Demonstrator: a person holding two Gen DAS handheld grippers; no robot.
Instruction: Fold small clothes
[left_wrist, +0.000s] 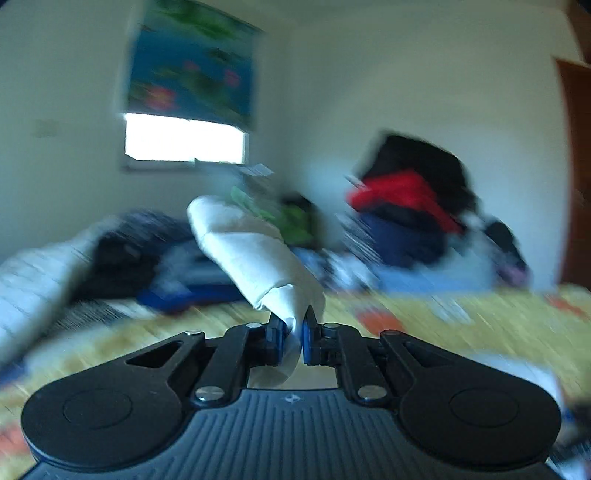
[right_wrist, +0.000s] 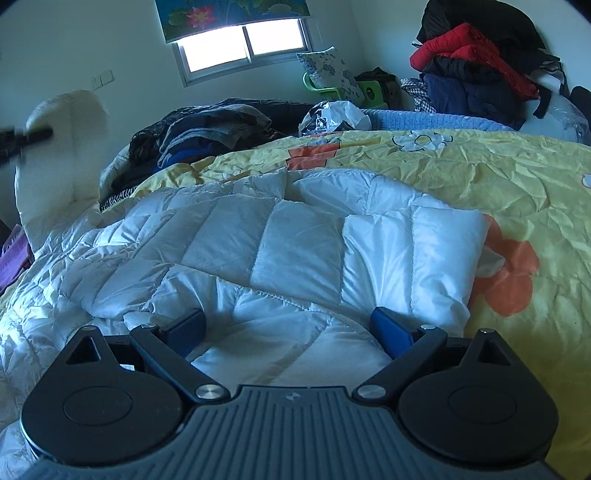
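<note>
A white quilted puffer jacket (right_wrist: 295, 240) lies spread on the yellow flowered bedsheet (right_wrist: 517, 177). My right gripper (right_wrist: 291, 328) is open, its blue pads (right_wrist: 388, 332) resting low over the jacket's near part. My left gripper (left_wrist: 293, 332) is shut on a white sleeve (left_wrist: 251, 247) of the jacket and holds it lifted off the bed; the left wrist view is blurred by motion. In the right wrist view the lifted sleeve (right_wrist: 62, 158) hangs at the far left, with the left gripper (right_wrist: 22, 140) a dark blur beside it.
A pile of dark clothes (right_wrist: 207, 133) lies at the bed's far left. A stack of red, black and navy jackets (right_wrist: 476, 66) stands at the far right. A blue knit blanket (right_wrist: 424, 120), a plastic bag (right_wrist: 336, 116) and a green chair (right_wrist: 373, 92) are by the window wall.
</note>
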